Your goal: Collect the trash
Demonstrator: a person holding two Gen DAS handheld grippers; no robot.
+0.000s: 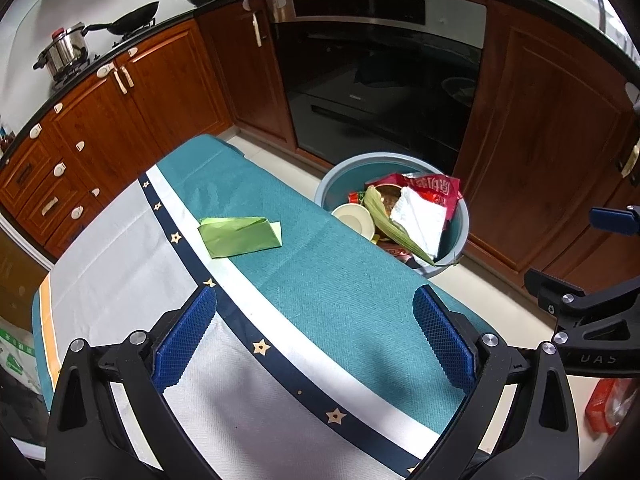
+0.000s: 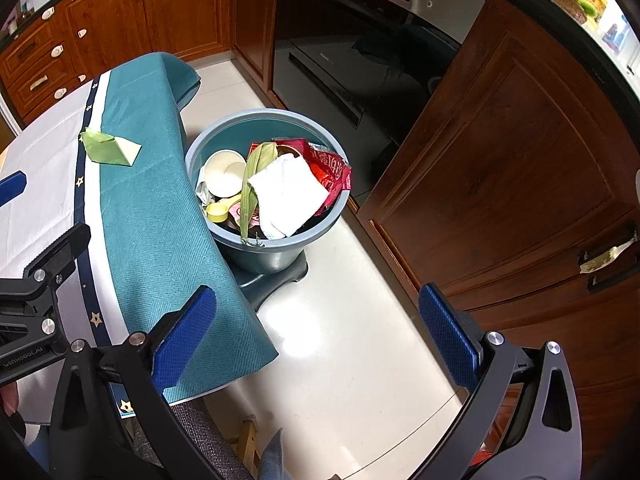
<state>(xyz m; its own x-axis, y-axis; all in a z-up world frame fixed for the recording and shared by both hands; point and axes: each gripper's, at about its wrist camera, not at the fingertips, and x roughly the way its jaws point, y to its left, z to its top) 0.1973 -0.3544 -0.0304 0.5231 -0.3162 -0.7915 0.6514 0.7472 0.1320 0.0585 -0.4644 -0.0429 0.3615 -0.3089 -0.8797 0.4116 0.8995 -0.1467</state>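
A folded green paper (image 1: 240, 236) (image 2: 109, 147) lies flat on the teal part of the tablecloth (image 1: 320, 280) (image 2: 148, 208), well ahead of my left gripper (image 1: 316, 336), which hovers open and empty over the cloth. Beside the table's edge on the floor stands a blue-grey bin (image 1: 456, 236) (image 2: 224, 128) holding a white tissue (image 2: 286, 192), a red wrapper (image 2: 332, 168), a corn husk (image 2: 256, 172) and a white cup (image 2: 224, 172). My right gripper (image 2: 318, 336) is open and empty above the floor, short of the bin.
Wooden cabinets (image 1: 132, 120) (image 2: 500, 152) and a built-in oven (image 1: 380, 76) (image 2: 352, 60) ring the floor. Pots (image 1: 66, 50) sit on the stove at upper left. The right gripper (image 1: 580, 312) shows at the left view's right edge. A chair seat (image 2: 200, 440) lies below the table corner.
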